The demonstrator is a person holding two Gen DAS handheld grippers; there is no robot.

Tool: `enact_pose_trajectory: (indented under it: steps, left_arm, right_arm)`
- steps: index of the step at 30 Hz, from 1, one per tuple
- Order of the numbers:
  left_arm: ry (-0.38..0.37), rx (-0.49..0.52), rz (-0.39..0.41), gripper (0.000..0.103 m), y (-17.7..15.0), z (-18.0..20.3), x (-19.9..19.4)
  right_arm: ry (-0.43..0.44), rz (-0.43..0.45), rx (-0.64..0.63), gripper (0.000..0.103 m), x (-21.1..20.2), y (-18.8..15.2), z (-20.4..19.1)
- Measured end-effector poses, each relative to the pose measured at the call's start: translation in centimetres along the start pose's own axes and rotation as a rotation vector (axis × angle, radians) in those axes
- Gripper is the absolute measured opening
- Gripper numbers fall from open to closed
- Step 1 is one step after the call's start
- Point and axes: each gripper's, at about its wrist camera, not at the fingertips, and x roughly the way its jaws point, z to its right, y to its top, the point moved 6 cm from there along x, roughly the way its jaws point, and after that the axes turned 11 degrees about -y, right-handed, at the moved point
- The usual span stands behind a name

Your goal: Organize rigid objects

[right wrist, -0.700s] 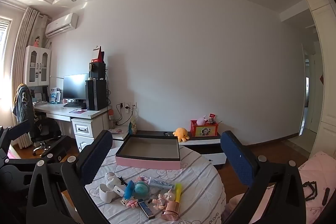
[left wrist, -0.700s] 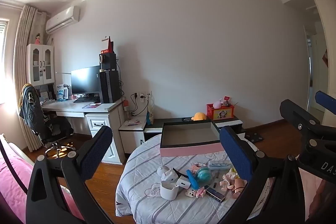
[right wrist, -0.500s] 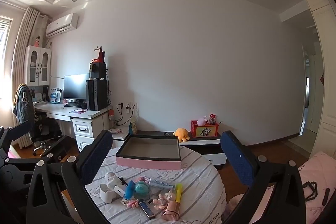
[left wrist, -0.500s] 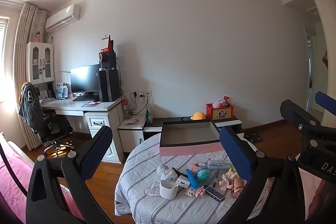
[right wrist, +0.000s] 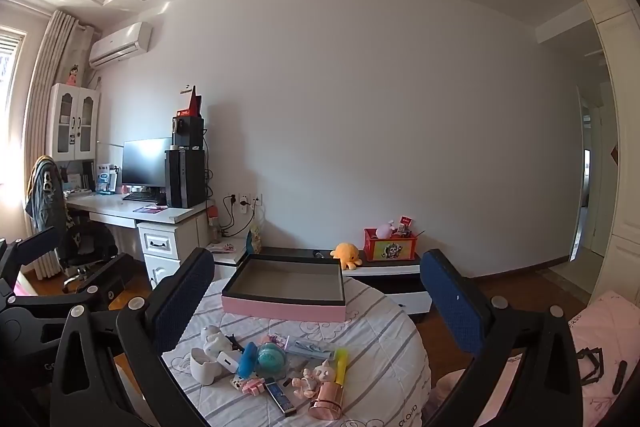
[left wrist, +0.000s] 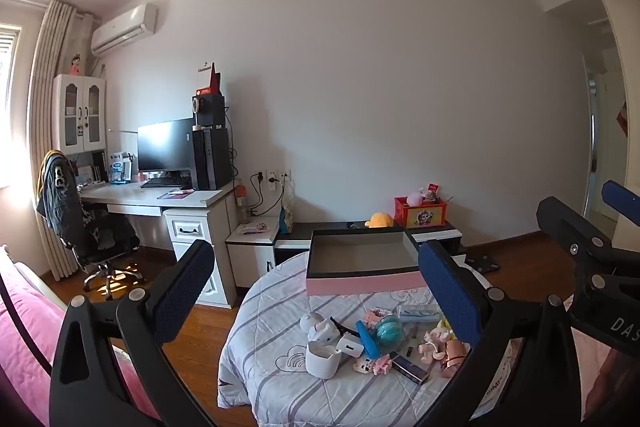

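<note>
A round table (left wrist: pixel 272 379) (right wrist: pixel 384 331) with a striped grey cloth carries a shallow pink-sided box (left wrist: pixel 362 269) (right wrist: pixel 286 291), empty inside, at its far edge. In front of it lies a pile of small things: a white cup (left wrist: pixel 322 359) (right wrist: pixel 204 365), a teal round object (left wrist: pixel 388 333) (right wrist: pixel 271 355), a blue tube (left wrist: pixel 367 339) (right wrist: pixel 246 359), a yellow pen (right wrist: pixel 341 367), a pink figurine (right wrist: pixel 320 379). My left gripper (left wrist: pixel 316 303) hangs open, well above and before the pile. My right gripper (right wrist: pixel 318 305) is open too, nothing between its fingers.
A white desk (left wrist: pixel 160 199) with a monitor and tower, and an office chair (left wrist: pixel 80 223), stand at the left. A low cabinet (right wrist: pixel 384 275) with a red toy box and an orange plush runs along the far wall. Pink bedding (left wrist: pixel 24 339) lies at the lower left.
</note>
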Motion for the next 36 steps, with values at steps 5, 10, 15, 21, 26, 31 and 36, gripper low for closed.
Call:
enact_pose_trajectory:
  steps: [5, 10, 15, 21, 26, 31, 36]
  left_arm:
    - [0.001, -0.001, -0.003, 0.103, 0.16, -0.16, -0.03]
    - [0.0, -0.003, -0.002, 0.103, 0.12, -0.2, -0.07]
    - [0.001, -0.002, -0.002, 0.103, 0.12, -0.17, -0.03]
    - [0.001, -0.003, -0.001, 0.103, 0.17, -0.21, -0.09]
    - [0.001, -0.002, 0.0, 0.103, 0.13, -0.22, -0.11]
    - [0.001, -0.002, 0.001, 0.103, 0.25, -0.28, -0.2]
    - [0.0, -0.001, 0.002, 0.103, 0.28, -0.26, -0.27]
  right_arm:
    - [0.002, 0.001, 0.0, 0.103, -0.05, 0.21, 0.04]
    - [0.001, 0.002, -0.001, 0.103, -0.09, 0.19, 0.01]
    - [0.003, 0.002, 0.001, 0.103, -0.07, 0.18, 0.05]
    - [0.003, 0.0, 0.001, 0.103, -0.03, 0.16, 0.09]
    - [0.003, 0.0, 0.0, 0.103, -0.02, 0.19, 0.06]
    - [0.003, 0.001, -0.003, 0.103, -0.13, 0.23, -0.08]
    - [0.004, 0.002, -0.002, 0.103, -0.16, 0.27, -0.08]
